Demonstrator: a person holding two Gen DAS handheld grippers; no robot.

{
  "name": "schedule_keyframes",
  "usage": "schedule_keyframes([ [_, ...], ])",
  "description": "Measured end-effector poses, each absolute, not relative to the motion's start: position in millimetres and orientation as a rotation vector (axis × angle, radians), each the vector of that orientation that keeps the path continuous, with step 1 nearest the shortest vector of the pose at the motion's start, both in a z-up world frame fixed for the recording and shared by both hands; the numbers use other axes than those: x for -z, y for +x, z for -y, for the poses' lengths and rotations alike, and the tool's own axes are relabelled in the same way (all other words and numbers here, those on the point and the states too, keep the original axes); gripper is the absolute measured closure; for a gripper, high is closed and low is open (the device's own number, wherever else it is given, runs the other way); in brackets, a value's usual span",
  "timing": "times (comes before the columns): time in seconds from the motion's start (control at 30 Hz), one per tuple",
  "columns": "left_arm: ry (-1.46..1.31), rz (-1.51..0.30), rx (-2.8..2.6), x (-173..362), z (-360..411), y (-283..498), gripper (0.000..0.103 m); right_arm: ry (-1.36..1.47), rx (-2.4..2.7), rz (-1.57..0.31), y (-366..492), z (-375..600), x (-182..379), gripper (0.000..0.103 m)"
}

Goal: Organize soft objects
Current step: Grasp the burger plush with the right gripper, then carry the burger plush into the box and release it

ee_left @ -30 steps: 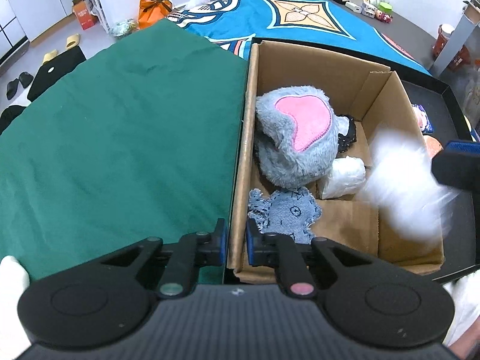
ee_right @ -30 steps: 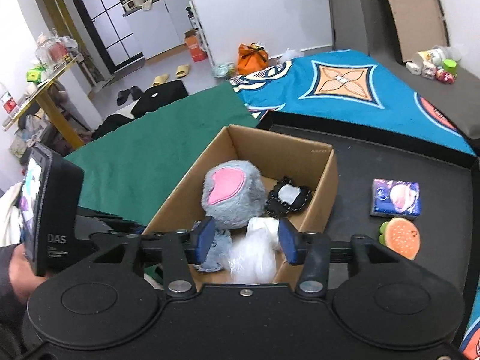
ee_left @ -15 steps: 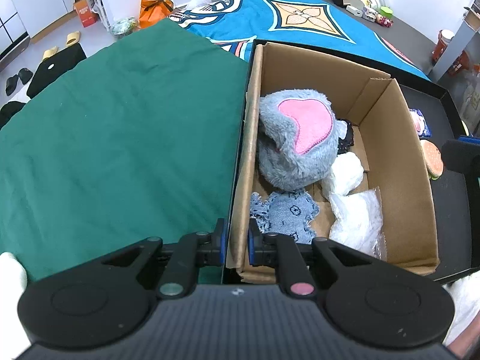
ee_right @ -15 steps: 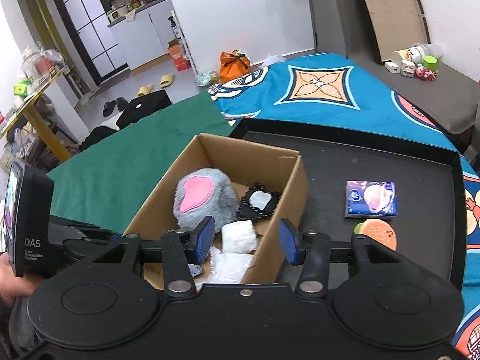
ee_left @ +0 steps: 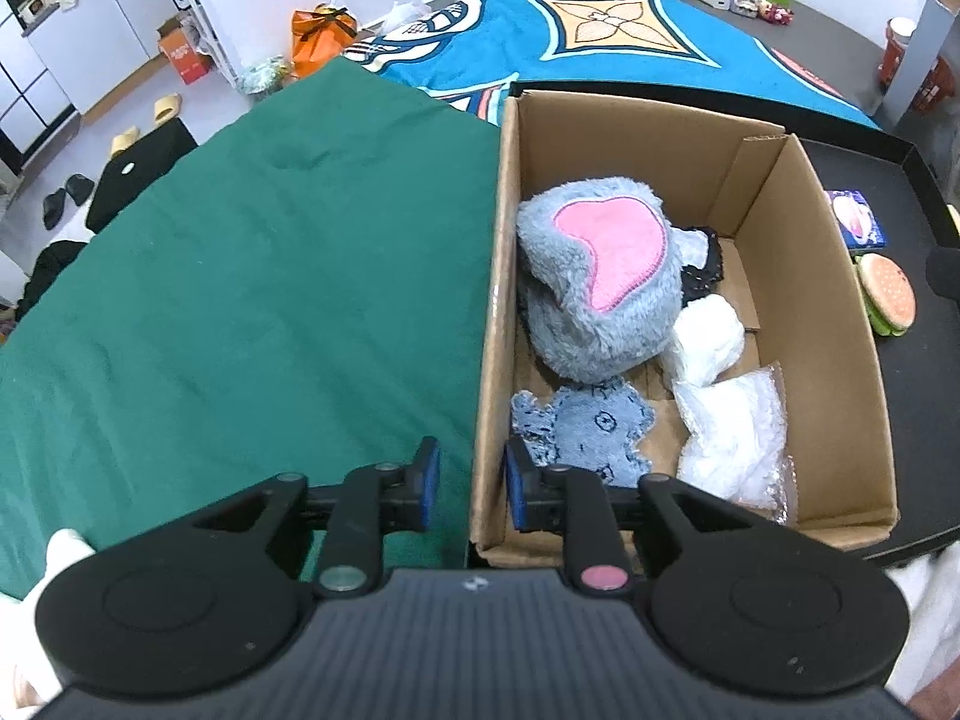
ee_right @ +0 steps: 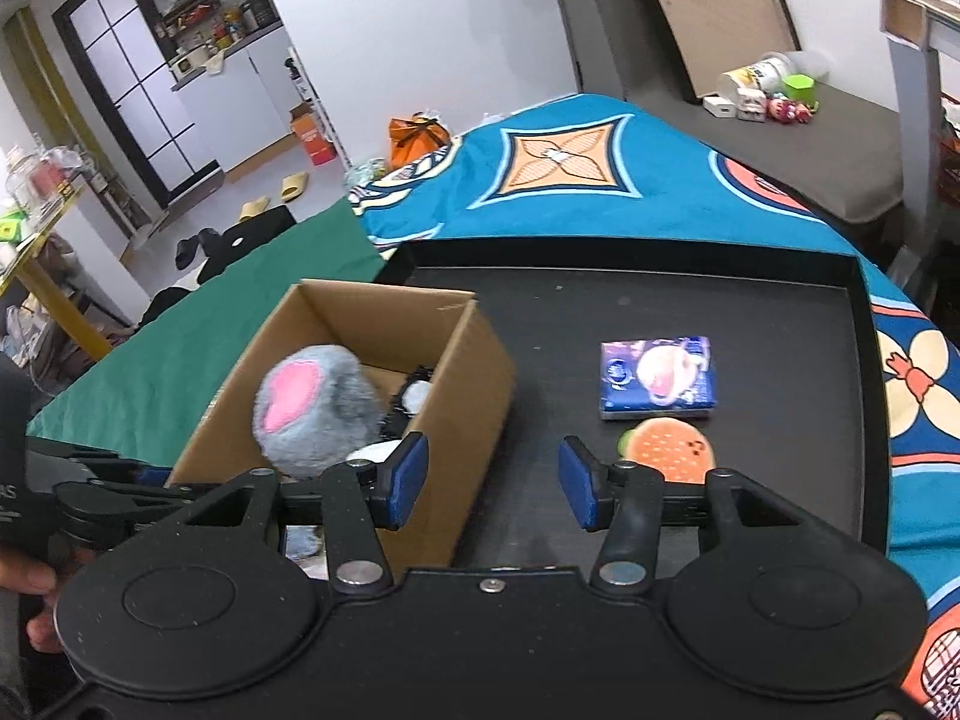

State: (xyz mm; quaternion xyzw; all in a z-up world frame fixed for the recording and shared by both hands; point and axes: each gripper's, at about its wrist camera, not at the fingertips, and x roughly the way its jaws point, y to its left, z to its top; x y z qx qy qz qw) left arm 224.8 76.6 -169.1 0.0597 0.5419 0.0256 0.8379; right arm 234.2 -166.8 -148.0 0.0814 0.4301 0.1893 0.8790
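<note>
Cardboard box (ee_left: 834,324) already holds most of the soft things: a grey plush with a pink patch (ee_left: 600,282), a blue knitted piece (ee_left: 588,432), a white wad (ee_left: 708,342) and a crinkly white bag (ee_left: 732,438). Outside the box, on the black tray (ee_right: 750,300) to its right, I see a burger-shaped squishy (ee_right: 675,450) and a small printed packet (ee_right: 657,378) left. My right gripper (ee_right: 492,483) is spread wide and empty beside the burger; my left gripper (ee_left: 471,483) straddles the box's near wall, parted, gripping nothing.

black lacy item (ee_left: 708,267) mostly hidden behind the grey plush (ee_left: 600,282), burger toy (ee_left: 888,294) partly behind the cardboard box (ee_left: 840,312) wall, right hand-held gripper (ee_left: 943,269) cut off at the frame edge, far shelf clutter (ee_right: 204,12) too small to identify
</note>
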Motion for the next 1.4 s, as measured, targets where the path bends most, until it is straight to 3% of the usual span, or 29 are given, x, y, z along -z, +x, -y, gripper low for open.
schedule_keyframes([
  [0.27, 0.18, -1.161, -0.079, 172, -68, 231, 0.06, 0.207, -0.349, -0.915, 244, 190, 170, 0.054],
  [0.57, 0.247, -1.184, -0.07, 179, -53, 238, 0.049, 0.158, -0.281, -0.883, 249, 200, 198, 0.027],
  [0.83, 0.321, -1.226, -0.1, 183, -38, 245, 0.046, 0.151, -0.236, -0.896, 260, 208, 231, 0.025],
  [0.9, 0.344, -1.228, -0.106, 183, -30, 247, 0.044, 0.15, -0.225, -0.9, 260, 211, 235, 0.028],
  [0.93, 0.352, -1.228, -0.109, 184, -27, 247, 0.041, 0.149, -0.223, -0.908, 261, 213, 237, 0.038],
  [0.97, 0.358, -1.225, -0.112, 184, -23, 248, 0.04, 0.151, -0.227, -0.92, 261, 215, 238, 0.058],
  [1.0, 0.364, -1.217, -0.119, 185, -19, 248, 0.039, 0.164, -0.236, -0.936, 260, 218, 239, 0.066],
  [1.17, 0.419, -1.219, -0.168, 191, -6, 246, 0.034, 0.181, -0.244, -0.917, 248, 231, 228, 0.07],
  [1.4, 0.441, -1.222, -0.191, 184, -1, 246, 0.034, 0.215, -0.241, -0.892, 240, 240, 214, 0.07],
])
